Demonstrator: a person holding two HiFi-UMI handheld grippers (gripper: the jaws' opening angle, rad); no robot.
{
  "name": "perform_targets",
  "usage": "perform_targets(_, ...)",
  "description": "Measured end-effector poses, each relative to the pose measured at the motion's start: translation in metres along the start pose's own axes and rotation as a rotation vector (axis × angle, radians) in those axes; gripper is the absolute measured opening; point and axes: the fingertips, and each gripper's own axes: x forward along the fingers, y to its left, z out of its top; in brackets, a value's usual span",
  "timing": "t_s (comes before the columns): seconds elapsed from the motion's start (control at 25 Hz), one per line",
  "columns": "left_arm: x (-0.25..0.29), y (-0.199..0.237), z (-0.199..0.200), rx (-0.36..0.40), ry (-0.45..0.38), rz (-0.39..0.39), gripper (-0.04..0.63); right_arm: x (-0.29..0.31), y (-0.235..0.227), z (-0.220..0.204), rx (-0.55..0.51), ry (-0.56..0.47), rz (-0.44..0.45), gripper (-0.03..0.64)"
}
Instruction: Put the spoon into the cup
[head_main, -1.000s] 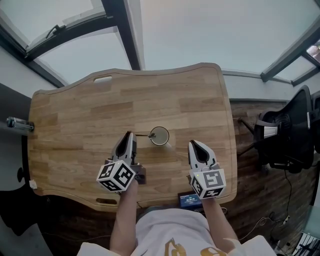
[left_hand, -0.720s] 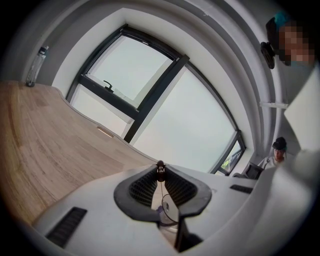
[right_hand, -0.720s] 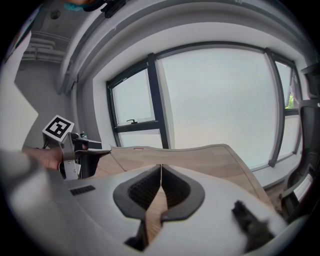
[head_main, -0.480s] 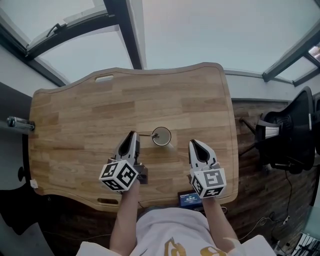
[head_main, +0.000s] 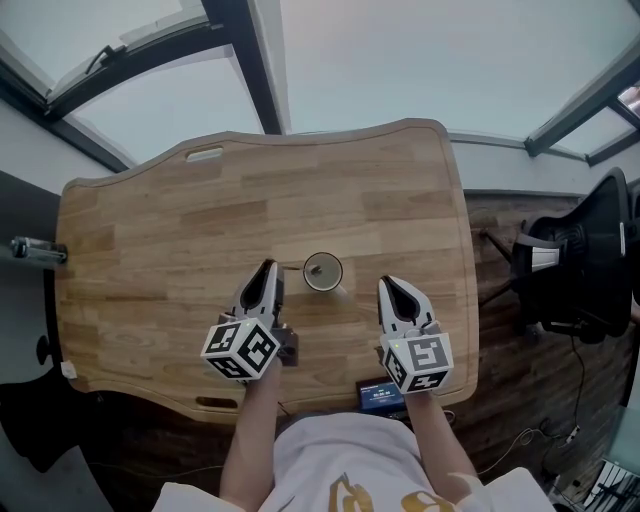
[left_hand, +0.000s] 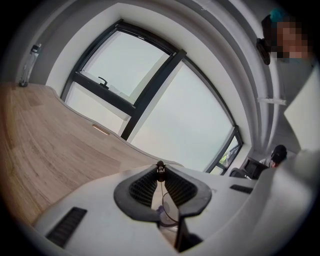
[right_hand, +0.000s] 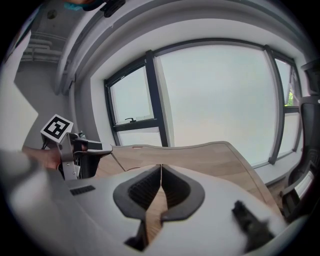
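On the wooden table (head_main: 180, 230) a small clear cup (head_main: 322, 271) stands near the front middle. A thin spoon (head_main: 291, 267) leans into it, its handle running left to my left gripper (head_main: 267, 270). In the left gripper view that gripper (left_hand: 160, 171) is shut on the spoon's dark handle end (left_hand: 160, 175), and the cup's rim (left_hand: 170, 210) shows through the gap below. Right of the cup, my right gripper (head_main: 389, 288) hovers a little apart from it. The right gripper (right_hand: 161, 168) is shut with nothing between its jaws.
A bottle (head_main: 34, 250) lies at the table's left edge. A small device with a blue screen (head_main: 380, 398) sits at the front edge. A black office chair (head_main: 578, 270) stands right of the table. Windows run behind the far edge.
My left gripper has edged slightly right toward the cup with the spoon handle, so less handle shows between them. The right gripper has stayed put.
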Motion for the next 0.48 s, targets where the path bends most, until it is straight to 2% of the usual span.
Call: perform_targets(0.48, 0.0100, -0.0005, -0.0073, 0.006, 0.018, -0.002, 0.052, 0.0096, 0.0020, -0.0029, -0.010, 0.018, 0.024, 0.032)
